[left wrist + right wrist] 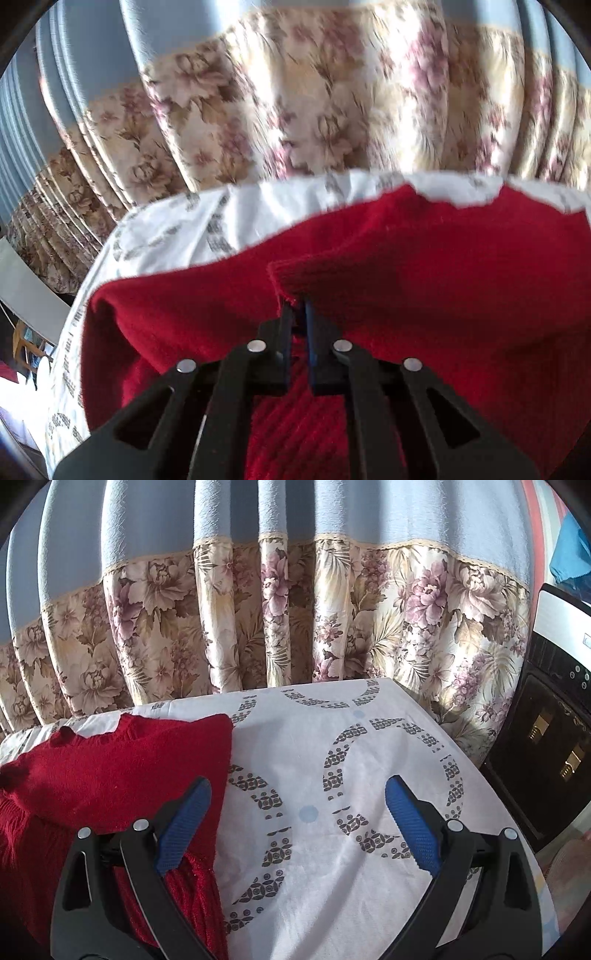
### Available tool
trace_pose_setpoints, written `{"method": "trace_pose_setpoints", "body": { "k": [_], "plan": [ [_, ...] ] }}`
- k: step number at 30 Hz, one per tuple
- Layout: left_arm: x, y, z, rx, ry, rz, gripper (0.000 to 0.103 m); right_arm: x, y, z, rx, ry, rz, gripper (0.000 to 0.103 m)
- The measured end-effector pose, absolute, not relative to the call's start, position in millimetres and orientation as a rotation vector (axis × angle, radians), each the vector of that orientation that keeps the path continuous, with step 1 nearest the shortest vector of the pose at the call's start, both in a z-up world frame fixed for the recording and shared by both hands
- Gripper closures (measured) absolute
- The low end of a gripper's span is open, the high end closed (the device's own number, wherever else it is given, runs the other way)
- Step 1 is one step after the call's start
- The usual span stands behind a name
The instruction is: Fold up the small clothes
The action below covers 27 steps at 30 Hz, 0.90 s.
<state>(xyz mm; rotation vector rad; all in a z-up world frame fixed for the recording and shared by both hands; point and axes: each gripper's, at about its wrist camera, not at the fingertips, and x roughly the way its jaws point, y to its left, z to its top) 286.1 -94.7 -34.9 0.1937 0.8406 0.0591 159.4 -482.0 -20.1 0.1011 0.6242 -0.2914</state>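
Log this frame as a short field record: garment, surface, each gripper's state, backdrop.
garment: red knit sweater, partly folded, on the left part of the table
surface: table under a white patterned cloth
left gripper: shut on a ribbed edge of the sweater
right gripper: open, holding nothing, above bare cloth at the sweater's right edge
backdrop: blue and floral curtain
side item: dark appliance at right

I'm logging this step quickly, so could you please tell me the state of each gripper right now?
Left gripper: shut on a ribbed edge of the red knitted sweater.
Right gripper: open, holding nothing, above the white patterned tablecloth.
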Motion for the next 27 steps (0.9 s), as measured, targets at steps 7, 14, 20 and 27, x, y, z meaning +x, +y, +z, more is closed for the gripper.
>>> {"method": "trace_pose_setpoints", "body": {
  "k": [7,14,20,27],
  "plan": [
    [270,-72,-30,0.088,0.796,0.089,0.005,166,-476,-15,0.187,0.686,-0.161,0.005],
    [271,-60,-36,0.023,0.837,0.089,0.005,212,-448,-50,0.141,0.856,-0.120,0.010],
    [273,-62,-39,0.026,0.858,0.052,0.005,228,-436,-62,0.178,0.937,-0.008,0.076],
    [271,-65,-39,0.031,0.851,0.041,0.005,215,-436,-38,-0.038,0.848,-0.194,0.094]
  ]
}}
